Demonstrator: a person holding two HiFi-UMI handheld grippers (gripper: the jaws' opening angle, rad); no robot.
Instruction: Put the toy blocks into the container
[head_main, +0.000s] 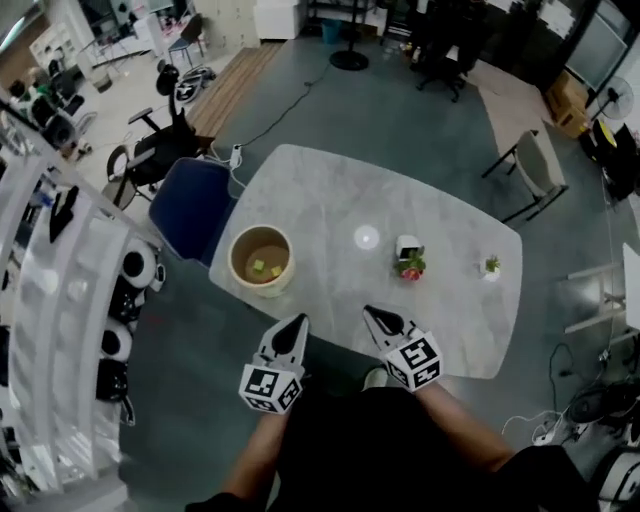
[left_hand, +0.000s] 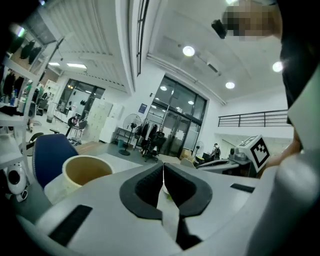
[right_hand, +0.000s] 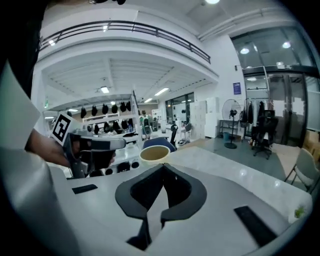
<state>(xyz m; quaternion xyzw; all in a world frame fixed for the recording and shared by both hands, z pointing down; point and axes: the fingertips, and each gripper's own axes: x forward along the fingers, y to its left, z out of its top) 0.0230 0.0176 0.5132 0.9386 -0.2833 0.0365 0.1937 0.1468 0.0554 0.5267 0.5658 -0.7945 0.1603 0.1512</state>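
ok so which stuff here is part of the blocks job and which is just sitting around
Job: container; toy blocks inside it; left gripper and right gripper, both shut and empty.
Lying about: red-flowered pot plant; small green pot plant; white round object; blue chair.

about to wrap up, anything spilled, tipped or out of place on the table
Nothing stands out. The round tan container stands upright on the white marble table with yellow-green toy blocks inside. The small green plant in a white pot looks upright; the red-and-green thing is too small to judge.
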